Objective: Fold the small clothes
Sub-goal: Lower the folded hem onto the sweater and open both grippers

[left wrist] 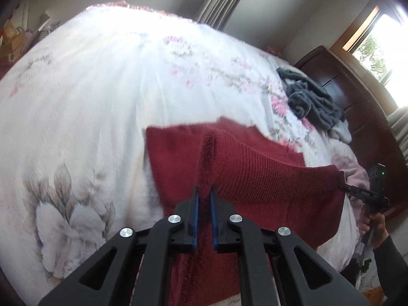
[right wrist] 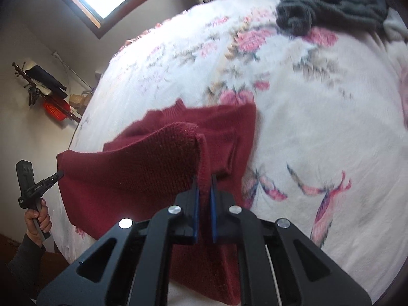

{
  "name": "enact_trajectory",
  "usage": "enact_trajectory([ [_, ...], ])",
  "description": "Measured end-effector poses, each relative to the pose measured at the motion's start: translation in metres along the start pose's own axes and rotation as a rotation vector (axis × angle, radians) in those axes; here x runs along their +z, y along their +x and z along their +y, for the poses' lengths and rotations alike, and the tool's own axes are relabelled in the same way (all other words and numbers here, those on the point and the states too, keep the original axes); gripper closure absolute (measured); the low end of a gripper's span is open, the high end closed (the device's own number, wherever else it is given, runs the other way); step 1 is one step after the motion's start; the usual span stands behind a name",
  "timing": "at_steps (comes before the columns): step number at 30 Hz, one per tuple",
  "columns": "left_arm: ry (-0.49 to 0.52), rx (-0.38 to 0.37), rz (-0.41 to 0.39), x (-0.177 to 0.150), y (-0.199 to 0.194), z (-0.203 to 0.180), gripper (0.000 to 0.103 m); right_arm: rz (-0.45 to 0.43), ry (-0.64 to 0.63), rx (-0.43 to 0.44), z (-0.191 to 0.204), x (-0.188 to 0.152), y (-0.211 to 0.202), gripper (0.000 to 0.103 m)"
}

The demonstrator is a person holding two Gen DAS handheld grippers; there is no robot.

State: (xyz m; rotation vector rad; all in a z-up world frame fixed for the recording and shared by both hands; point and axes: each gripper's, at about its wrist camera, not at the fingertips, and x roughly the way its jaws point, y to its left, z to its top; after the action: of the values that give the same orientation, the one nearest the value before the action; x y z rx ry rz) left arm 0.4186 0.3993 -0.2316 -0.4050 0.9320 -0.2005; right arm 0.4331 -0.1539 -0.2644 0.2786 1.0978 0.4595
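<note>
Holding the red knit sweater (left wrist: 255,158) by its ribbed hem, I have my left tool (left wrist: 204,199) pinching one corner and my right tool (right wrist: 203,186) pinching the other, each with its blue pads pressed onto a thin ridge of wool. The hem is stretched in the air between them while the rest of the garment lies on the flowered bed cover (left wrist: 89,102), near the edge of the bed closest to me, collar end pointing toward the middle of the bed.

My worry is the grip. Each tool seems to have only a narrow bite of knit, and fuzzy wool gives; if I pull the two corners apart too hard or swing them forward fast, one corner could slide out and the fold would land crooked. The other risk, as I judge it, is dragging: the lower layer rests loosely on a soft cover, so carrying the hem toward the collar may bunch the body or pull it off the near edge. A sleeve looks tucked across the body, and it could spill out.

I cannot see how many layers sit between the pads. The sweater's near end is hidden under my tools in both views. Both pictures are blurred, so the cover's pattern and the sweater's far edge are soft. A dark grey knitted heap (right wrist: 331,2) lies toward a far corner of the bed, well apart; what garment it is I cannot tell.
</note>
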Motion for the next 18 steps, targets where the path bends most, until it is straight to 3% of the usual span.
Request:
enact_trajectory([
  [5,0.003,-0.012,-0.009,0.059,0.017,0.008,0.096,-0.029,-0.019,-0.005,0.005,0.056,0.010,0.097],
  [11,-0.013,0.038,0.061,0.113,0.081,0.029,0.096,0.014,0.021,-0.054,-0.009,0.116,0.059,0.097],
  [18,-0.127,0.121,0.215,0.117,0.161,0.069,0.096,0.134,0.108,-0.141,-0.041,0.137,0.138,0.098],
])
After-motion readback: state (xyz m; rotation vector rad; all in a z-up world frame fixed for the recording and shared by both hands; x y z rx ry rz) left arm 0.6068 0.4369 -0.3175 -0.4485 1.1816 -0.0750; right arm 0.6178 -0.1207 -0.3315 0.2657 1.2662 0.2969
